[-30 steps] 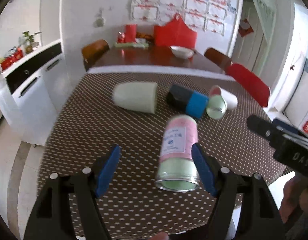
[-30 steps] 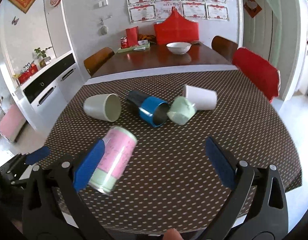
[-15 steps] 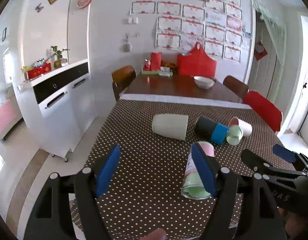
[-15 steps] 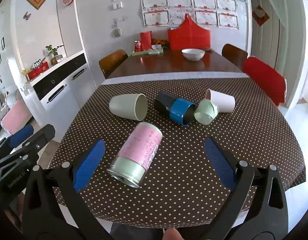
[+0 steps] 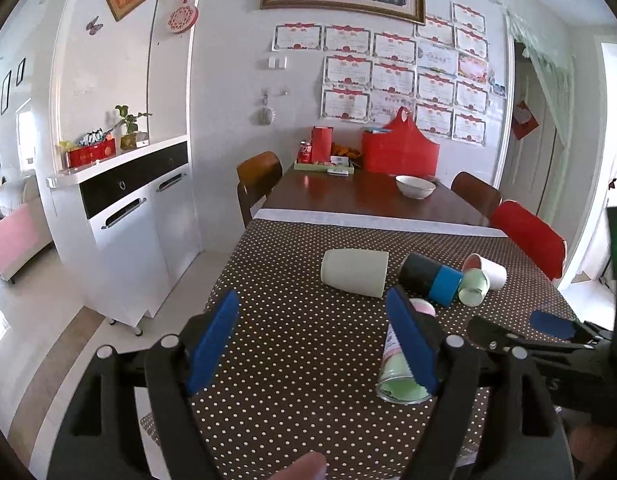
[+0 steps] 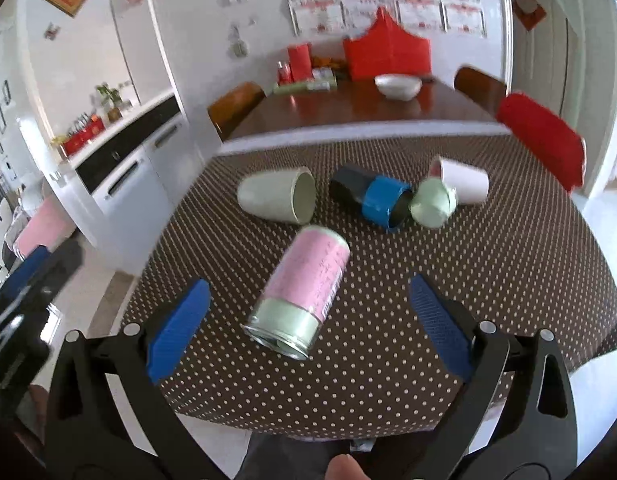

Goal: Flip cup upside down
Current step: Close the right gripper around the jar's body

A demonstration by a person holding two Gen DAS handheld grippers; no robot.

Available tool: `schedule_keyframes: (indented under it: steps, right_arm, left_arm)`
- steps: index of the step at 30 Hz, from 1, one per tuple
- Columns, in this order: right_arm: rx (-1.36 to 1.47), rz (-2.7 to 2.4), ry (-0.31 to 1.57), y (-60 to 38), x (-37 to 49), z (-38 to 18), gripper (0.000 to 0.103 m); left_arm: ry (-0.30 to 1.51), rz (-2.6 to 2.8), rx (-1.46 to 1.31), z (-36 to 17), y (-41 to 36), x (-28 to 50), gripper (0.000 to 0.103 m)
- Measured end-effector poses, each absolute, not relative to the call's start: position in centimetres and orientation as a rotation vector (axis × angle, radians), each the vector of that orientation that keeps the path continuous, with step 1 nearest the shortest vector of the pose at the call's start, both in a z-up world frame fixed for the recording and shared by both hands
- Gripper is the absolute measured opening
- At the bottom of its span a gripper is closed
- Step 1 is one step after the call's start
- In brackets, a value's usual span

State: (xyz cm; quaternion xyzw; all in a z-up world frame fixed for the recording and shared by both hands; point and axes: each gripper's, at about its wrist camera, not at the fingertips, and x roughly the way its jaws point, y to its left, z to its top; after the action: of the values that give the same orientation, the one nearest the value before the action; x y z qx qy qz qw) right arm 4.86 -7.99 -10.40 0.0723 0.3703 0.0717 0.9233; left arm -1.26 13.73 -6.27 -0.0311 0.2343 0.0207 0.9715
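A pink and pale green cup (image 6: 304, 286) lies on its side on the dotted tablecloth (image 6: 488, 280), open end toward me. My right gripper (image 6: 308, 326) is open and empty, its blue pads on either side of the cup's mouth, not touching it. My left gripper (image 5: 314, 344) is open and empty, held back over the table's near left edge; its right finger hides part of the cup (image 5: 400, 376). The right gripper (image 5: 548, 326) shows at the right of the left wrist view.
Further back lie a pale green cup (image 6: 278, 196), a black and blue cup (image 6: 372, 196), a small green cup (image 6: 432, 204) and a white cup (image 6: 464, 180), all on their sides. A white cabinet (image 5: 124, 216) stands left. A wooden table with a bowl (image 5: 414, 186) is behind.
My left gripper has pulled back and to the left, away from the pink cup. My right gripper has moved in so the pink cup lies between its open pads.
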Motion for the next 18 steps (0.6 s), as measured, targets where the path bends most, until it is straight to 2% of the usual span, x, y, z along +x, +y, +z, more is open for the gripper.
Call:
schedule_keyframes:
  steps: [3, 8, 18]
  right_arm:
    - [0.153, 0.126, 0.818, -7.6, 6.4, -11.5, 0.098]
    - [0.182, 0.110, 0.906, -7.1, 9.3, -13.6, 0.098]
    - [0.277, 0.102, 1.126, -6.8, 15.4, -18.1, 0.098]
  left_arm:
    - [0.478, 0.044, -0.068, -6.8, 14.3, -0.7, 0.077]
    - [0.483, 0.066, -0.050, -8.0, 15.2, 0.9, 0.086]
    - [0.526, 0.084, -0.048, -10.2, 17.3, 4.8, 0.091]
